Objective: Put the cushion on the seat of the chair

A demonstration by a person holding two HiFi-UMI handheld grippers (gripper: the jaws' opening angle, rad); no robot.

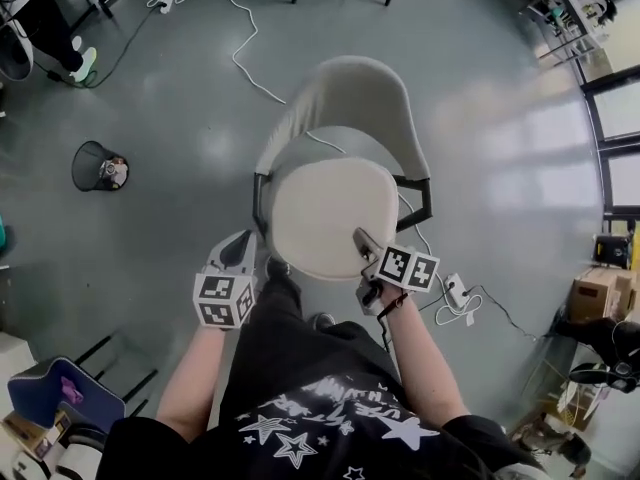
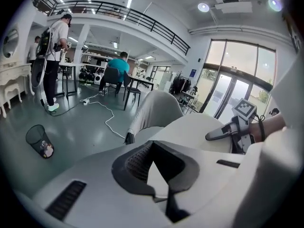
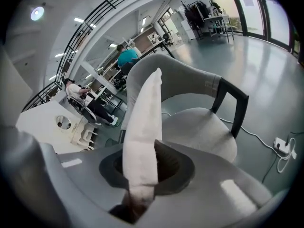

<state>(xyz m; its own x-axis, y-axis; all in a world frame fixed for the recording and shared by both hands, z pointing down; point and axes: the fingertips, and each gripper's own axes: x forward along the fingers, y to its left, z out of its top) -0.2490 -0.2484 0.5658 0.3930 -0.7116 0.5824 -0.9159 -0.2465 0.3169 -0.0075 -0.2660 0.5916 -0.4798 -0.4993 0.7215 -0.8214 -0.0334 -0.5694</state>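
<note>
Starting at the far left of the chair [image 1: 350,93], a dark wire waste bin [image 1: 98,165] stands on the grey floor [image 1: 180,98], well apart from the chair's legs. A white cable [image 1: 240,48] snakes across the floor toward the chair's backrest.

Nearer, at the chair's left front, the left gripper [image 1: 242,248] points down toward the seat. In the left gripper view its dark fingers [image 2: 135,163] are nearly together, clenched on a thin white wedge that is the edge of the cushion [image 2: 194,129]. From there the cushion spreads away to the right.

The cushion [image 1: 320,218] is round and off-white. From the head view it lies flat over the chair and hides the seat, inside the curve of the pale backrest and between the black arm posts. The right gripper view shows the chair's seat [image 3: 199,125] bare, with the cushion [image 3: 142,122] seen edge-on in front of it, so the cushion is held above the seat and does not rest on it.

At the chair's right front, the right gripper [image 1: 366,242] holds the opposite edge. Its fingers [image 3: 173,167] stand only slightly apart, clamped on the cushion's rim, which is squeezed thin where they pinch it.

To the chair's right, a white power strip [image 1: 457,290] lies on the floor, and farther right is a cardboard box [image 1: 598,293].
</note>
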